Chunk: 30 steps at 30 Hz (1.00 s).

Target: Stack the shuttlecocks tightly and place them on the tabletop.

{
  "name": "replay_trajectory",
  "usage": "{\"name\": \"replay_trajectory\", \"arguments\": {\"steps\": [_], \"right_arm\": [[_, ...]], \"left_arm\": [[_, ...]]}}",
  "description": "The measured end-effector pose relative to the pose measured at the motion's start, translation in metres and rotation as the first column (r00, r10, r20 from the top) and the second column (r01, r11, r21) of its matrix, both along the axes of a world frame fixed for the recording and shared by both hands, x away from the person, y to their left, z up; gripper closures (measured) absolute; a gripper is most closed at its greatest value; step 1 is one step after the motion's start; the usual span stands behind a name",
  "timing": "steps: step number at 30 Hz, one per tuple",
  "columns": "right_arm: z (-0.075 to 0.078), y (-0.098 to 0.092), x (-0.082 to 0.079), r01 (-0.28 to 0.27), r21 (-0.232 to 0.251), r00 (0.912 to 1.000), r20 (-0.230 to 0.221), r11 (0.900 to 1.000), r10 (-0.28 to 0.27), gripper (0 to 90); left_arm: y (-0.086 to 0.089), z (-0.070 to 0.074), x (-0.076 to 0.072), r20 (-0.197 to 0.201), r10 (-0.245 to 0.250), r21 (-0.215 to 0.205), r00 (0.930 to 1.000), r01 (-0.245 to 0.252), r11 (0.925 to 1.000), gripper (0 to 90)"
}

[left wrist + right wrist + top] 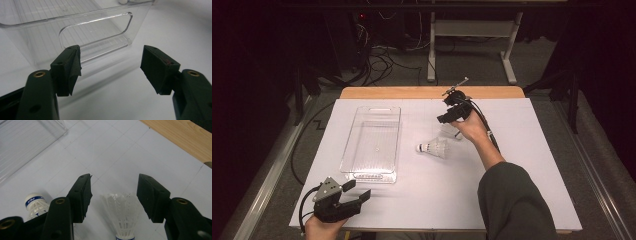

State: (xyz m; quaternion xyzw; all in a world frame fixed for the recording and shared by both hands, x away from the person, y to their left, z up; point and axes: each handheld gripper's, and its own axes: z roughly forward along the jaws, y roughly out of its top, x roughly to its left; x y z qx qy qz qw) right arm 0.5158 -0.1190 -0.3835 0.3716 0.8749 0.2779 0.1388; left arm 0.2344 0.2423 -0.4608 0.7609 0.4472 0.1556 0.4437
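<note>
A white shuttlecock (pixel 434 148) with a blue band on its cork lies on the white table cover (pixel 522 165), right of a clear plastic tray (pixel 372 142). A second shuttlecock (pixel 449 131) lies just beyond it, under my right gripper (pixel 446 112). In the right gripper view its feather skirt (pixel 122 212) sits between the open jaws of the right gripper (pixel 113 195), with gaps on both sides. The first shuttlecock's cork (pixel 35 203) shows at the left there. My left gripper (pixel 357 190) rests open at the front left, facing the tray's handle end (pixel 95 30); the left gripper (pixel 111 65) has nothing between its jaws.
The tray looks empty. A bare wooden strip (pixel 432 92) runs along the table's far edge and also appears as the wooden edge (pixel 182 137) in the right gripper view. Beyond it are cables and a desk frame (pixel 472 45) on the floor. A sleeved forearm (pixel 512 200) crosses the front right.
</note>
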Motion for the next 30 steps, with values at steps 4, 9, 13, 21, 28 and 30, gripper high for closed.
{"name": "replay_trajectory", "arguments": {"steps": [4,9,13,21,28,30], "right_arm": [[0.0,0.004,0.003,-0.004,-0.02,1.0,-0.002,1.0,0.004,46.2],[-0.001,0.011,0.007,-0.02,-0.032,0.9997,-0.017,0.999,0.02,46.2],[-0.005,0.016,0.011,-0.024,-0.056,0.999,-0.039,0.998,0.022,46.2],[-0.012,0.021,0.015,-0.044,-0.107,0.9975,-0.06,0.993,0.037,46.2],[-0.018,0.021,0.017,-0.047,-0.137,0.9953,-0.09,0.99,0.035,46.4],[-0.018,0.02,0.017,-0.053,-0.144,0.9956,-0.084,0.988,0.041,46.7]], "left_arm": [[0.0,0.0,0.0,0.002,-0.001,-0.006,1.0,0.001,1.0,33.3],[0.0,0.0,-0.001,0.002,-0.001,-0.009,1.0,0.001,1.0,33.3],[0.0,0.0,-0.001,0.002,-0.003,-0.011,1.0,0.003,0.9999,33.3],[-0.001,0.0,-0.001,0.001,-0.015,-0.008,0.9999,0.015,0.9998,33.4],[0.0,0.0,0.0,-0.002,-0.019,-0.017,0.9998,0.019,0.9997,33.4],[0.002,0.0,0.0,-0.008,-0.018,-0.033,0.9998,0.018,0.9993,33.4]]}}
